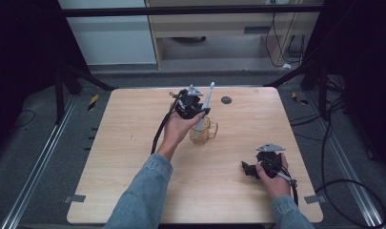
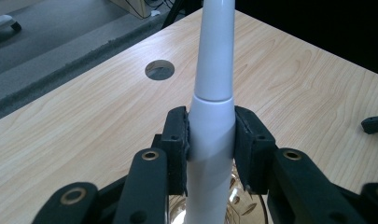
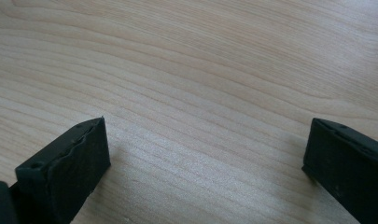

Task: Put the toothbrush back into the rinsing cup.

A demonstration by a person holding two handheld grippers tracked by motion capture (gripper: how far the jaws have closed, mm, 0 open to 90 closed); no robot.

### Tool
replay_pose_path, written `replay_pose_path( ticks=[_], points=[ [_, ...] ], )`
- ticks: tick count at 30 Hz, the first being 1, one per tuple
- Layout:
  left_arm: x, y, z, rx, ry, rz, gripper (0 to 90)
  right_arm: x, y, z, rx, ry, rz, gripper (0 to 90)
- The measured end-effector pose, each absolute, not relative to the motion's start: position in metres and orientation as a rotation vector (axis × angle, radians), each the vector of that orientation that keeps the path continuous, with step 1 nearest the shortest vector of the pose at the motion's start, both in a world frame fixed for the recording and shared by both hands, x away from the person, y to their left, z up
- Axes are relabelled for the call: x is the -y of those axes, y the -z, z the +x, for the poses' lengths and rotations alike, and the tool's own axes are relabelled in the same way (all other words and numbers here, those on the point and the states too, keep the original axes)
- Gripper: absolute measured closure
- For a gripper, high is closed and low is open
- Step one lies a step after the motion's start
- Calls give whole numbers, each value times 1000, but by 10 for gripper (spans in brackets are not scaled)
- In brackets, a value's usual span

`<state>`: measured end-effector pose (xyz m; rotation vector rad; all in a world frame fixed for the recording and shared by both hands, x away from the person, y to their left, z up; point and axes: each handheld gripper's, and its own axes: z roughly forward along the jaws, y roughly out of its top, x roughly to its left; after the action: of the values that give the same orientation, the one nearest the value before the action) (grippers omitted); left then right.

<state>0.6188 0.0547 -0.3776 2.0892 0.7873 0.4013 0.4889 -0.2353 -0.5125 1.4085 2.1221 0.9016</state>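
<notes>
high view: white toothbrush (image 1: 205,106) leans, head up-right.

Lab or recording rig, not home. Bare wooden desk (image 1: 133,124) with cable hole (image 1: 226,100), framed by black metal struts (image 1: 78,76). Grey carpet floor (image 1: 28,157), aluminium rails (image 1: 38,167), loose cables (image 1: 352,186), hazard-tape markers (image 1: 93,101), plain cabinet (image 1: 219,28) behind.
</notes>
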Motion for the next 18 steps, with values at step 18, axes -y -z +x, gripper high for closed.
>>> replay_pose_path(
  ticks=[18],
  points=[
    [-55, 386, 617, -793, -395, 2110, 673, 235, 512, 489, -2122, -901, 1408, 4]
  ],
)
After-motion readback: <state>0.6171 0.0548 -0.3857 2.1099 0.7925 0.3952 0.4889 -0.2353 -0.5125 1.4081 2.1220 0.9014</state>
